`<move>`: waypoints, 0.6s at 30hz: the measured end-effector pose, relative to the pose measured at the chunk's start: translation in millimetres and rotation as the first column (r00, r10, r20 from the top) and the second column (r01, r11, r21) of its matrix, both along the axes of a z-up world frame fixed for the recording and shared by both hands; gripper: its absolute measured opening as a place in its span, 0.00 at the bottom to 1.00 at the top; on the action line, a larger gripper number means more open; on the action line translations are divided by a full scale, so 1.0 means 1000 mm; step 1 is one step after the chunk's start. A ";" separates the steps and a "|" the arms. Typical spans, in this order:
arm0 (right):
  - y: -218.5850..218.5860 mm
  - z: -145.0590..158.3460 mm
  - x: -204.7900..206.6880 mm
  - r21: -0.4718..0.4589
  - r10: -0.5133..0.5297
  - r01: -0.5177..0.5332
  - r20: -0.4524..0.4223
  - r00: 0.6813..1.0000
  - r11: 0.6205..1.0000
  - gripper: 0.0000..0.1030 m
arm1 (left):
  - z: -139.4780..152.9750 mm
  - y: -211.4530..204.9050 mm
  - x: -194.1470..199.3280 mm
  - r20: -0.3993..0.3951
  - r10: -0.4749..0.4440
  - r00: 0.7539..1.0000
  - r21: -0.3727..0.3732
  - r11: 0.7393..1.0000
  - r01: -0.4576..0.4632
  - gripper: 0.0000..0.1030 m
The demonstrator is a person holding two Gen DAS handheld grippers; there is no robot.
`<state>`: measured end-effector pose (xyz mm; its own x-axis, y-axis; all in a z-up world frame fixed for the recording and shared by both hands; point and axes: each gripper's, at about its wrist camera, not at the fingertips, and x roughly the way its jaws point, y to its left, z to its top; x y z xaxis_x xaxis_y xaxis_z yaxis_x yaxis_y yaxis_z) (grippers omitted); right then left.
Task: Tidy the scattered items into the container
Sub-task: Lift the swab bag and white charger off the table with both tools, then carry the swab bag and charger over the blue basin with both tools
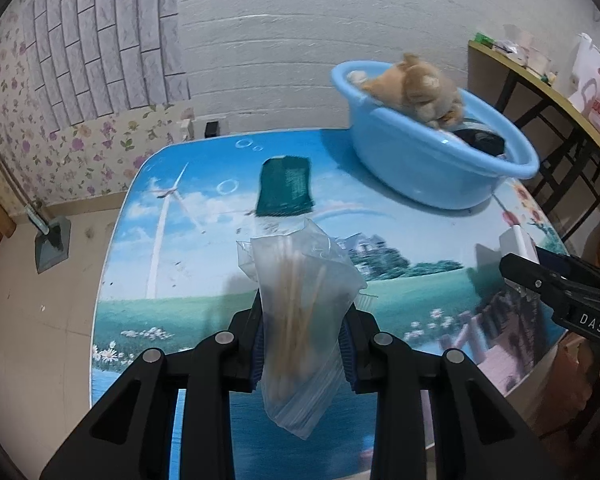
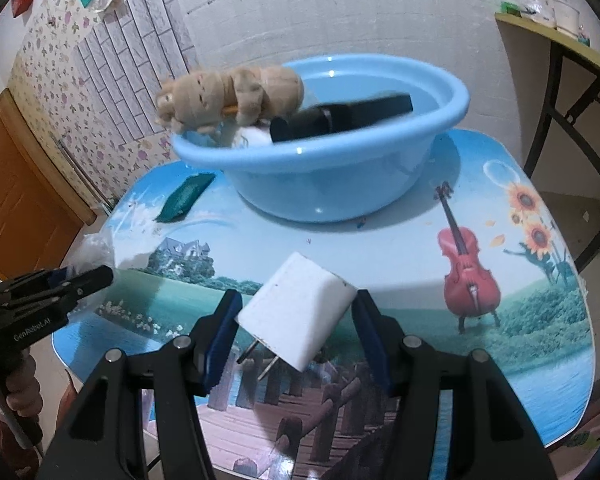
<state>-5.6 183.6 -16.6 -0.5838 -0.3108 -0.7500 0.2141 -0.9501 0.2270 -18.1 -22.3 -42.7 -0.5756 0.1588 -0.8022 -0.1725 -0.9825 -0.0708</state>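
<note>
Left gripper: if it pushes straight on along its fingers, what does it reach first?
Probably the bare table top; beyond that, the green sponge. The left gripper holds the swab bag. Depth is unclear.

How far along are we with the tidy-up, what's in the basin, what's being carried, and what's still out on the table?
Done: the plush toy and a black item sit in the blue basin. In hand: the left gripper is shut on a clear bag of swabs; the right gripper holds the white charger. Left: the green sponge lies on the table.
</note>
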 end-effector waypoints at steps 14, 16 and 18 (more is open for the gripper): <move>0.019 0.038 0.009 -0.053 0.008 -0.013 -0.097 0.995 0.999 0.55 | 0.047 0.034 -0.003 -0.082 -0.031 0.996 0.037 0.999 0.034 0.28; 0.022 0.040 0.007 -0.057 0.005 -0.011 -0.106 0.994 0.998 0.55 | 0.052 0.040 -0.005 -0.090 -0.040 0.995 0.040 0.998 0.044 0.28; 0.025 0.045 0.006 -0.062 0.002 -0.010 -0.117 0.993 0.998 0.55 | 0.057 0.046 -0.007 -0.097 -0.051 0.994 0.037 0.998 0.055 0.28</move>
<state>0.5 208.9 28.6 -0.6646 -0.3587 -0.6555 0.2485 -0.9334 0.2589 -25.5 24.0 14.0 -0.6394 0.2219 -0.7361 -0.2323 -0.9685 -0.0901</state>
